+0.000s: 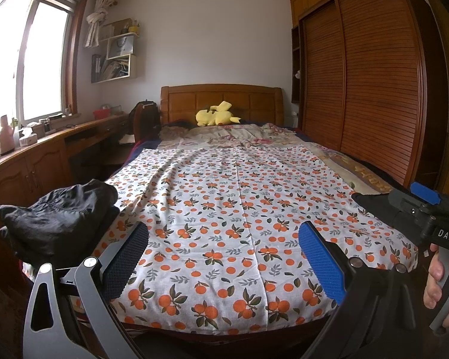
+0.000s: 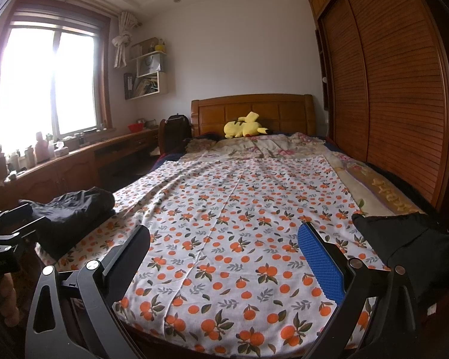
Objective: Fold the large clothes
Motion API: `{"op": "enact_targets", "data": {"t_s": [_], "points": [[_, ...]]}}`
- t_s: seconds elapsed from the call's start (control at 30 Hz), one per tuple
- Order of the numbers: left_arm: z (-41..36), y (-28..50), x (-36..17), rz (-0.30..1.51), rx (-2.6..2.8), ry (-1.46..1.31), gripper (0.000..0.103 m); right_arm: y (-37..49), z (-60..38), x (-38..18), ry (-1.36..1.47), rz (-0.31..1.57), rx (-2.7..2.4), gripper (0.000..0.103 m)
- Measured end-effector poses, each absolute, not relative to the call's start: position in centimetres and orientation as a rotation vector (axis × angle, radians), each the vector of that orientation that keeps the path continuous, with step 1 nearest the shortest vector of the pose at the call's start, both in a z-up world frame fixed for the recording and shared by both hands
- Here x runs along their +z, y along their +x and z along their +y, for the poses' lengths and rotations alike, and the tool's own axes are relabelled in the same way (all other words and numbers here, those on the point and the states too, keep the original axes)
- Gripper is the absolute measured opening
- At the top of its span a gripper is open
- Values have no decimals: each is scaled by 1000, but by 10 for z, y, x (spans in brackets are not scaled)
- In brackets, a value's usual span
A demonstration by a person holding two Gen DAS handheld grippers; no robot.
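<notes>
Bed (image 1: pixel 359 176): runs straight ahead of both hand-held grippers, wooden headboard at the far end
Wardrobe (image 1: pixel 374 89): slatted brown doors along the bed's side, beyond the right hand-held gripper
Printed sheet (image 1: pixel 224 209): white with orange fruit, spread flat over the bed, its near edge just under the fingers of both
Folded dark garments (image 1: pixel 60 215): a black stack on the sheet's near corner, just outside the left hand-held gripper's left finger; in the right wrist view it lies past that tool, to the left
Black garment (image 2: pixel 419 239): a loose dark heap at the opposite near corner, just outside the right hand-held gripper's right finger
Left hand-held gripper (image 1: pixel 224 263): released, fingers wide apart, nothing between them, above the sheet's near edge
Right hand-held gripper (image 2: pixel 224 263): released likewise, fingers spread and empty, alongside the left one
Person's hand (image 1: pixel 440 287): wrapped on the right tool's grey handle
Yellow plush toy (image 1: pixel 217 115): far ahead, lying against the headboard
</notes>
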State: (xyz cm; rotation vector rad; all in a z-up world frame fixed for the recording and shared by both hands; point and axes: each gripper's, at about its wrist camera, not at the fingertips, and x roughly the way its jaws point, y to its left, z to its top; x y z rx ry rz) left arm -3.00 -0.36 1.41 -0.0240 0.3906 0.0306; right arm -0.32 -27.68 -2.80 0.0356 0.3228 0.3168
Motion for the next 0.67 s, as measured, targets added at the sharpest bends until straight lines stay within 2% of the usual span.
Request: {"op": "enact_targets", "data": {"t_s": [0.67], "points": [[-5, -32, 16, 391, 32, -21, 101, -3, -277, -31, 36, 326, 314, 95]]}}
